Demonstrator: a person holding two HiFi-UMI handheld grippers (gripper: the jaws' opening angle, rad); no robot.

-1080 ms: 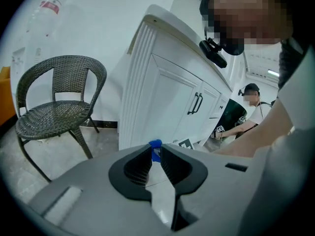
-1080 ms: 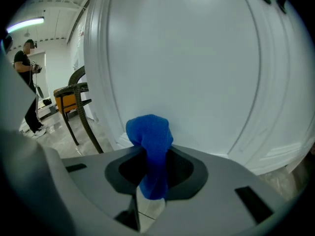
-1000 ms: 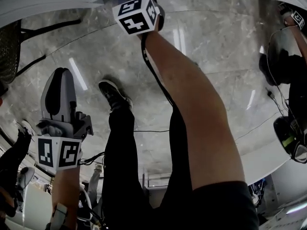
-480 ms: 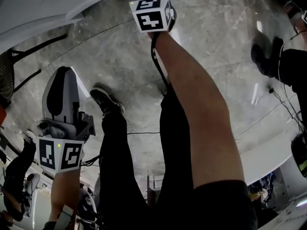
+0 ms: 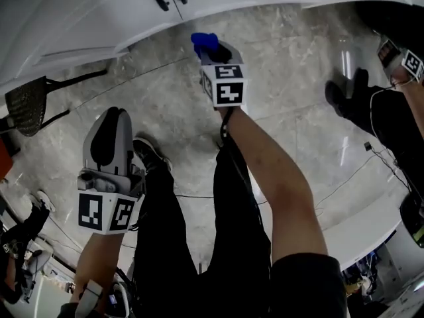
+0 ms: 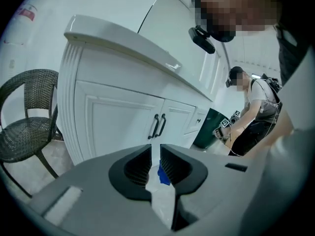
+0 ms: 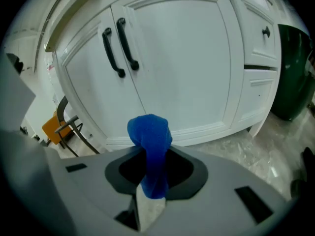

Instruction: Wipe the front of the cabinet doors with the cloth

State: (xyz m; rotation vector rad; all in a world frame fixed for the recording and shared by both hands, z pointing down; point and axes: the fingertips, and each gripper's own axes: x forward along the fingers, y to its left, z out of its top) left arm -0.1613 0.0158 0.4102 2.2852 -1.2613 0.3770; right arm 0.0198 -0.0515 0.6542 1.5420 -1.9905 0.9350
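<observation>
- Grey marble floor (image 5: 298, 65) fills most of the head view. The person stands on it, both arms stretched forward.
- White panelled cabinet (image 5: 86, 15): a second ago only its pale edge showed at the top of the head view. Now the front and its handles are in frame, so the person has turned to face the work.
- Two white cabinet doors (image 7: 182, 58) fill the right gripper view, square on and near. No smears are visible on them.
- Dark wicker chair (image 6: 29, 117) stands off the cabinet's left end, clear of the doors.
- Dark green bin (image 7: 295, 73) stands beyond the drawers on the right.
- Left claw (image 6: 154, 163): jaws drawn all but together with a thin slit between, nothing in it. It is held low and back, idle.
- Right claw (image 7: 155, 168): clenched on the bunched blue cloth (image 7: 150, 136), which pokes forward past the jaws. It sat at the frame's top edge before and now shows whole, aimed at the doors.
- Cloth and door are apart, with a gap of floor between them. Judgement: this is the approach, and wiping has not begun.
- Pair of black bar handles (image 7: 118, 50) sit at the door seam and will likely snag a straight pass.
</observation>
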